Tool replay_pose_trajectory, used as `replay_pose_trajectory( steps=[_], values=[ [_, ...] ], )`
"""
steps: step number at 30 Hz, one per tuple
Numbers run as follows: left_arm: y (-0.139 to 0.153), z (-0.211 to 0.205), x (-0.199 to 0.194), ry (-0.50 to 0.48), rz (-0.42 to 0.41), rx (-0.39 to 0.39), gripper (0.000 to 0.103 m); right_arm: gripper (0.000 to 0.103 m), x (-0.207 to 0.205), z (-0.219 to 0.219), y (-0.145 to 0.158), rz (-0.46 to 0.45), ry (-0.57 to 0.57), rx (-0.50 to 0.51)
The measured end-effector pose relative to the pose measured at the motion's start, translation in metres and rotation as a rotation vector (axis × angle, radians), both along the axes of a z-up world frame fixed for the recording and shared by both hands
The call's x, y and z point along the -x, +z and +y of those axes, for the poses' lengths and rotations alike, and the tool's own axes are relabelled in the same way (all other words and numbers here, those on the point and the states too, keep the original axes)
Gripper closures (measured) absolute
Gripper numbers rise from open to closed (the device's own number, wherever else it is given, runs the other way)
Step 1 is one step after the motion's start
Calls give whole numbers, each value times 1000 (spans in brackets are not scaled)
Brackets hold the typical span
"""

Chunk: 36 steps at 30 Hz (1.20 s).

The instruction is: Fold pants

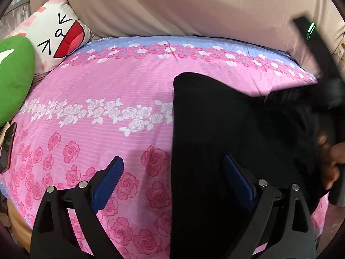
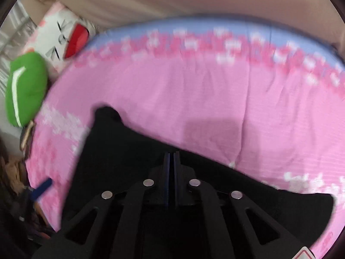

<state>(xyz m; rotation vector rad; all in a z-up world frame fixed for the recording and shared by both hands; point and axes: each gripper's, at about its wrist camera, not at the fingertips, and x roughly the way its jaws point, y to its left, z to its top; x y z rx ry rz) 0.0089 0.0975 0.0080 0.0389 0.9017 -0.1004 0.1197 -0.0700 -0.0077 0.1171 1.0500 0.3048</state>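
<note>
Black pants (image 1: 226,125) lie on a pink rose-print bedsheet (image 1: 107,82), at the right of the left wrist view. My left gripper (image 1: 172,168) is open above the pants' left edge, with one blue pad over the sheet and one over the cloth. In the right wrist view my right gripper (image 2: 171,157) is shut on the edge of the pants (image 2: 120,151), the blue pads pressed together. The right gripper's body shows at the left wrist view's right edge (image 1: 323,64), with a hand beside it.
A white cartoon-face pillow (image 1: 58,34) and a green plush cushion (image 1: 15,75) lie at the bed's far left. A phone (image 1: 7,149) lies at the left edge. A beige curtain (image 1: 172,4) hangs behind the bed.
</note>
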Motion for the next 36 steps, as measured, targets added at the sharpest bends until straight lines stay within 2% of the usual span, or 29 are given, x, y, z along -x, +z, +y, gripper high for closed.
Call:
replay_pose_trajectory(
  steps=[3,5,6,8,9,11,12,15,17,18,19,21,22,24,25,27,29,32,33,34,36],
  values=[
    [3,4,2,1,-11,1,12,89,19,21,18,-49,87,-29],
    [5,6,1,11,-13,6,12,89,19,28,13,-46,127,2],
    [5,7,0,11,-13,6,11,89,15,25,0,-34,109,60],
    [4,7,-1,14,-10,2,10,94,5,-3,-16,-20,-29,146],
    [3,7,-2,13,-8,3,10,103,5,-15,-15,-27,-86,123],
    [2,7,-2,18,-5,-5,10,98,22,-45,-1,-62,-154,28],
    [1,7,-2,19,-5,-9,9,92,40,-59,12,-102,-169,2],
    [0,6,-3,20,-5,-15,9,90,86,-74,21,-124,-118,-10],
    [-1,4,-4,24,-4,-24,8,89,108,-76,12,-104,-95,64],
    [-1,3,-4,26,-3,-26,7,91,118,-80,-1,-91,-112,159],
    [-1,4,-4,24,-3,-24,7,94,125,-90,-9,-99,-131,193],
    [-1,3,-4,31,2,-27,6,97,143,-115,-5,-109,-187,74],
    [1,4,-2,33,0,-28,7,91,152,-122,3,-113,-213,36],
    [6,6,4,40,-10,-32,8,80,170,-123,18,-162,-214,58],
    [9,8,8,44,-16,-32,8,67,179,-121,21,-179,-195,77],
    [12,12,17,36,-9,-5,7,52,195,-119,22,-188,-181,105],
    [13,14,26,24,11,35,7,52,207,-120,17,-178,-183,124],
    [13,6,37,8,22,47,6,52,216,-130,3,-149,-191,30],
    [11,1,39,1,19,38,6,62,214,-129,-4,-137,-176,3],
    [9,-5,39,-6,18,21,6,77,212,-128,-9,-142,-175,14],
    [2,-19,40,-13,20,-52,6,82,211,-126,-4,-152,-172,14]
  ],
)
